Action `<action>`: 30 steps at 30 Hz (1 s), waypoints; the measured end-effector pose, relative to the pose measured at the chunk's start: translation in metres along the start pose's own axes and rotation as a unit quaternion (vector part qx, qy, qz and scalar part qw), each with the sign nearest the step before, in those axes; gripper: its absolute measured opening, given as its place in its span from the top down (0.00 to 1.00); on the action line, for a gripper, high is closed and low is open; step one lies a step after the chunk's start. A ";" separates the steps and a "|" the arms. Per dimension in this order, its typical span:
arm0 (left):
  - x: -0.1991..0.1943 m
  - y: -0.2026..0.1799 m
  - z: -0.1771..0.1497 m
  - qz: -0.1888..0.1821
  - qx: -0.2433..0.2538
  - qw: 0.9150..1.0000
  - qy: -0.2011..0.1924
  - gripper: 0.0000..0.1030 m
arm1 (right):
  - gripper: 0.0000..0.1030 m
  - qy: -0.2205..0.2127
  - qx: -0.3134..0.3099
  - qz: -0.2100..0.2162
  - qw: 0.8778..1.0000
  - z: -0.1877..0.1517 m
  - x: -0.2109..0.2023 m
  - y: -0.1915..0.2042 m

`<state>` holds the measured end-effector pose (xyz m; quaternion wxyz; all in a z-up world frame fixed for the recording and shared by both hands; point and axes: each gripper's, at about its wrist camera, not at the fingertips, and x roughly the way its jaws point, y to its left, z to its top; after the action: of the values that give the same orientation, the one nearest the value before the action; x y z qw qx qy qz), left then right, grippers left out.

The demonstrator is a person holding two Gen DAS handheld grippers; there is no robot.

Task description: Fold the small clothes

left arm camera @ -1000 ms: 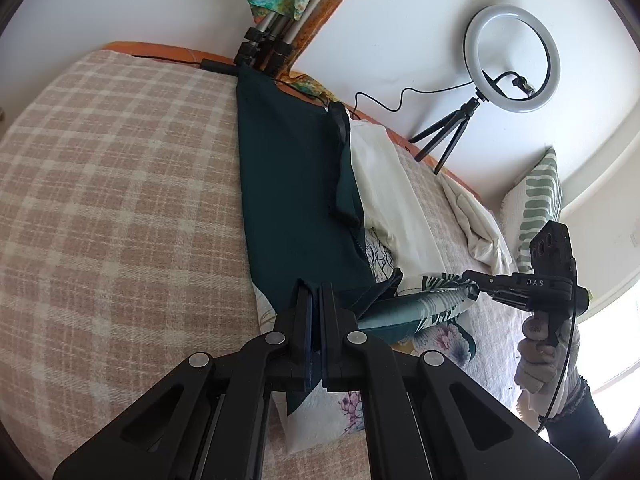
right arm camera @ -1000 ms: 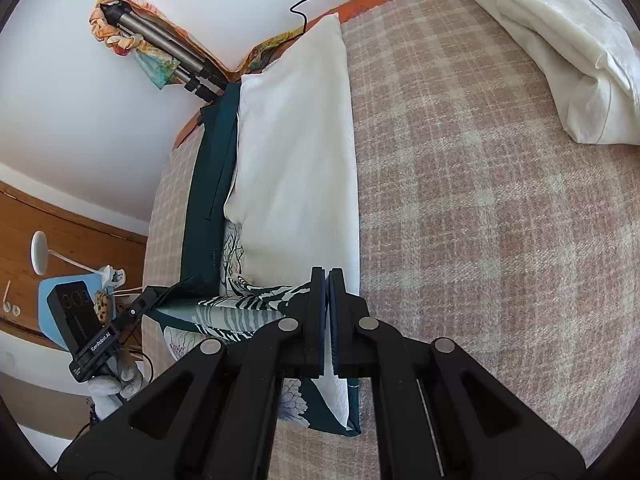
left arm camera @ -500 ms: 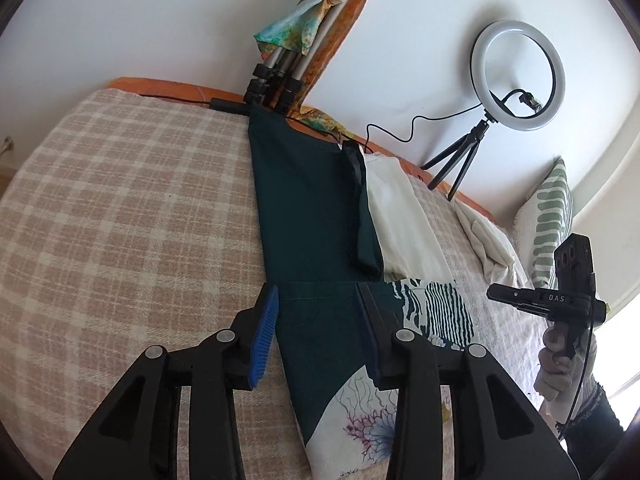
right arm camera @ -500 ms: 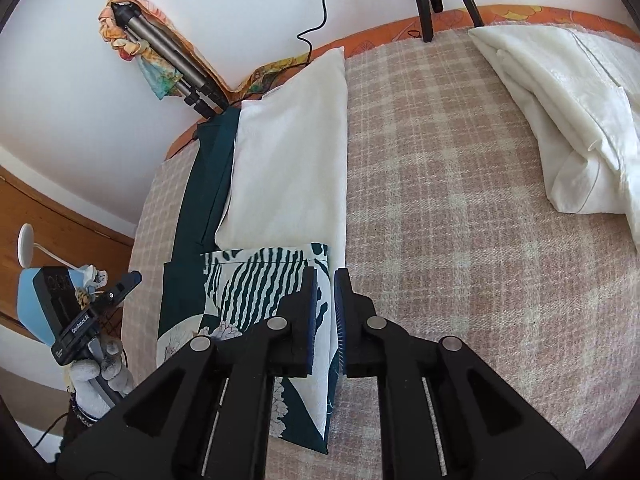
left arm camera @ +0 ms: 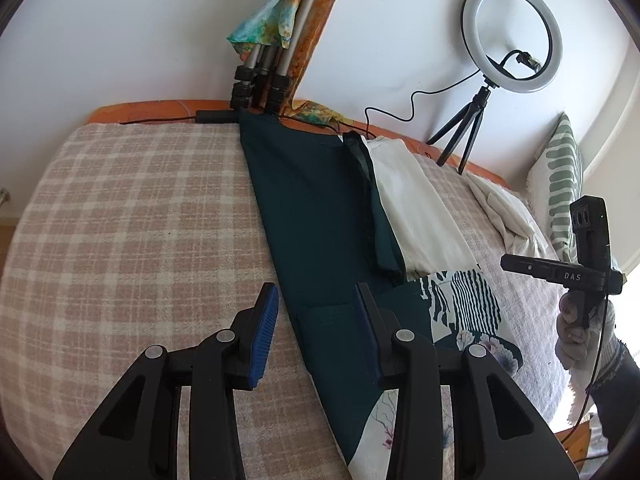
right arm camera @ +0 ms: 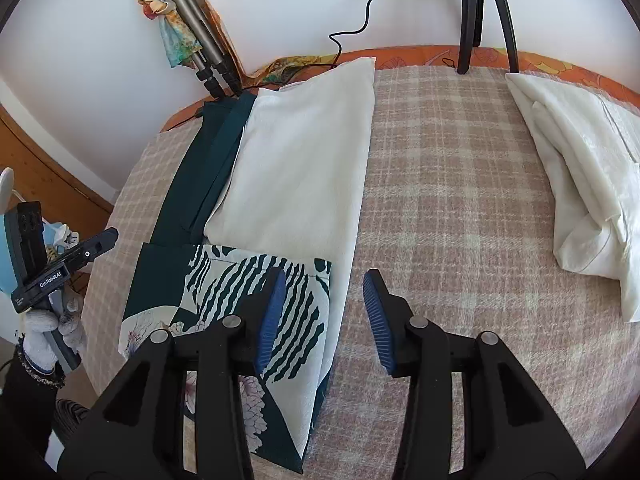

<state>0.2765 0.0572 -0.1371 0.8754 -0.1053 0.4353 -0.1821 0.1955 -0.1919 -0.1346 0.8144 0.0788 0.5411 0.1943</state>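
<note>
Plaid blanket (left arm camera: 132,216) covers the bed, folded garment (right arm camera: 256,240) lying flat near its far edge below a white wall (left arm camera: 120,32). Left gripper (left arm camera: 316,312) and right gripper (right arm camera: 324,300) hover, jaws wide, holding nothing.

Both wrist views look closely down across the bed (left arm camera: 120,220), sharing the folded garment (right arm camera: 248,280).

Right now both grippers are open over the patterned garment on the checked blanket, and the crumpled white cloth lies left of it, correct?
Not quite. The crumpled white cloth lies right of the patterned garment, as the right wrist view shows. The left gripper and right gripper are indeed open over the checked blanket.
</note>
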 end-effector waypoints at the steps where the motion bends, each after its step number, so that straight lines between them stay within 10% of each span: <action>1: 0.005 0.003 0.007 0.001 -0.002 1.000 0.002 0.64 | 0.52 0.000 0.000 -0.002 1.000 0.007 0.003 -0.003; 30: 0.152 0.071 0.143 0.056 -0.018 0.998 -0.012 0.64 | 0.52 -0.001 0.004 -0.031 1.000 0.180 0.125 -0.041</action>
<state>0.4917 0.0634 -0.1858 0.8873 -0.0983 0.4333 -0.1238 0.4116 -0.1641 -0.1826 0.8202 0.0654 0.5434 0.1665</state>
